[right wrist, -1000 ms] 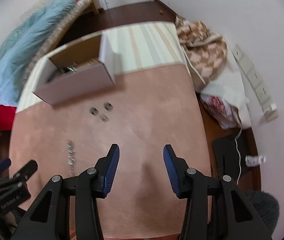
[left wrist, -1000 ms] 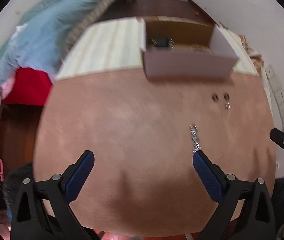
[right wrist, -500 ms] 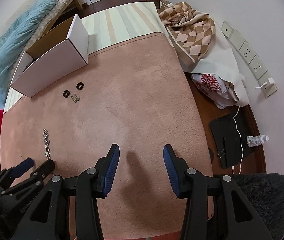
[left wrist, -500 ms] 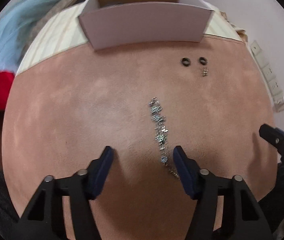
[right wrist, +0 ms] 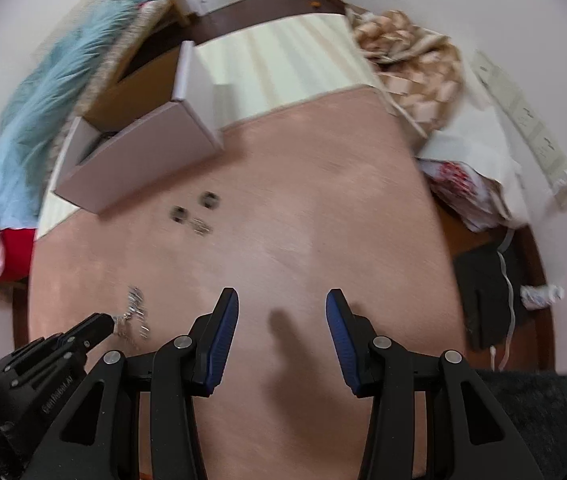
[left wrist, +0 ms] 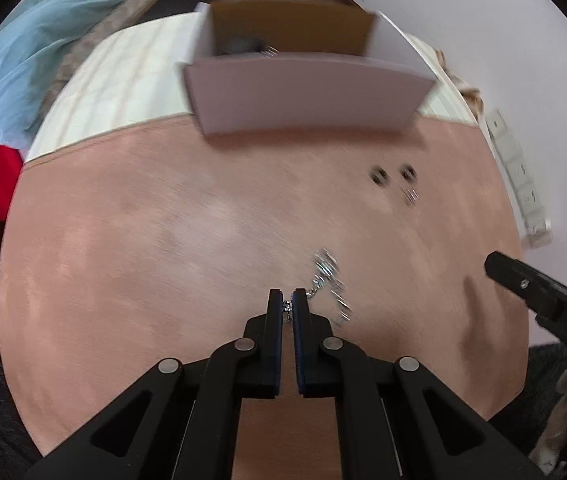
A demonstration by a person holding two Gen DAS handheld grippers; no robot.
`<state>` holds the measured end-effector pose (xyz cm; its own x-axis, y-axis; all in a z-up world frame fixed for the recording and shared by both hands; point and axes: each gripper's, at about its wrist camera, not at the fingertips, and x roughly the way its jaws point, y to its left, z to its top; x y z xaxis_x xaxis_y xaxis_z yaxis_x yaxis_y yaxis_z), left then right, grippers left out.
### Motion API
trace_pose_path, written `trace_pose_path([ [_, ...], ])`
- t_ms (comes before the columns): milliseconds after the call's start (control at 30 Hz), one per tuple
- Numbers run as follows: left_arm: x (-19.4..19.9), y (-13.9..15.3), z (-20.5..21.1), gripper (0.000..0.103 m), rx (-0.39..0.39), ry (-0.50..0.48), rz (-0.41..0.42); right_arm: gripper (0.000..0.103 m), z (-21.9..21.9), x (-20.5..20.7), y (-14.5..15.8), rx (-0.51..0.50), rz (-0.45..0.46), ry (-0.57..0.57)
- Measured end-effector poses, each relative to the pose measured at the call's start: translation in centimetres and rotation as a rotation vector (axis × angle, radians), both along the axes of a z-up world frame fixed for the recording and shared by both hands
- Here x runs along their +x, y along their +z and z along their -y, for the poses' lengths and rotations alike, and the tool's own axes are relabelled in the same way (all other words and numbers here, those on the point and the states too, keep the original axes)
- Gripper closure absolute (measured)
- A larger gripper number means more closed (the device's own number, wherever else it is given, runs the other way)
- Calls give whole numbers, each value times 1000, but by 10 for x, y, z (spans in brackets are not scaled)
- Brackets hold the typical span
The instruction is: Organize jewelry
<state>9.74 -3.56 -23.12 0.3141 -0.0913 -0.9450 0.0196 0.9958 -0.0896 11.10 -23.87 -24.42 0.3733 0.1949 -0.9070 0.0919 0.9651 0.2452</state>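
The left gripper (left wrist: 287, 300) is clamped on one end of a silver chain (left wrist: 329, 276), a link pinched between its tips while the rest trails off toward the right and blurs, so whether the far end lies on the pink mat (left wrist: 163, 220) or hangs just above it cannot be told. The right gripper (right wrist: 282, 300) stands with its jaws spread wide and nothing between them, over a bare patch of the mat near its front edge, beside the left gripper. Farther out, toward the mat's far right part, lie two small dark rings (left wrist: 393, 174) side by side, with a small silver piece (left wrist: 411, 196) just beside them; the blur keeps that piece from being named more closely. At the mat's far edge sits one open white box (left wrist: 307, 96) with a brown inside, and some dark and silvery items (left wrist: 247, 46) already lie in it, too smeared to count. As for progress, the job looks partly done: some jewelry appears stored, the one chain is in hand and probably bound for the box, and the two rings and the silver piece still wait on the mat. Counted: one chain, two rings, one small silver piece, one box, two grippers.
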Motion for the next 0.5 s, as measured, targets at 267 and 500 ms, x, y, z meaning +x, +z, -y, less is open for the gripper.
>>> trace_pose_path([
  [267,15,26,-38,101,-17,51,51,55,-41,39,-10,-7,52,98],
  [500,22,33,-46,101,-34,57,65,55,-60,53,-22,-68,64,140],
])
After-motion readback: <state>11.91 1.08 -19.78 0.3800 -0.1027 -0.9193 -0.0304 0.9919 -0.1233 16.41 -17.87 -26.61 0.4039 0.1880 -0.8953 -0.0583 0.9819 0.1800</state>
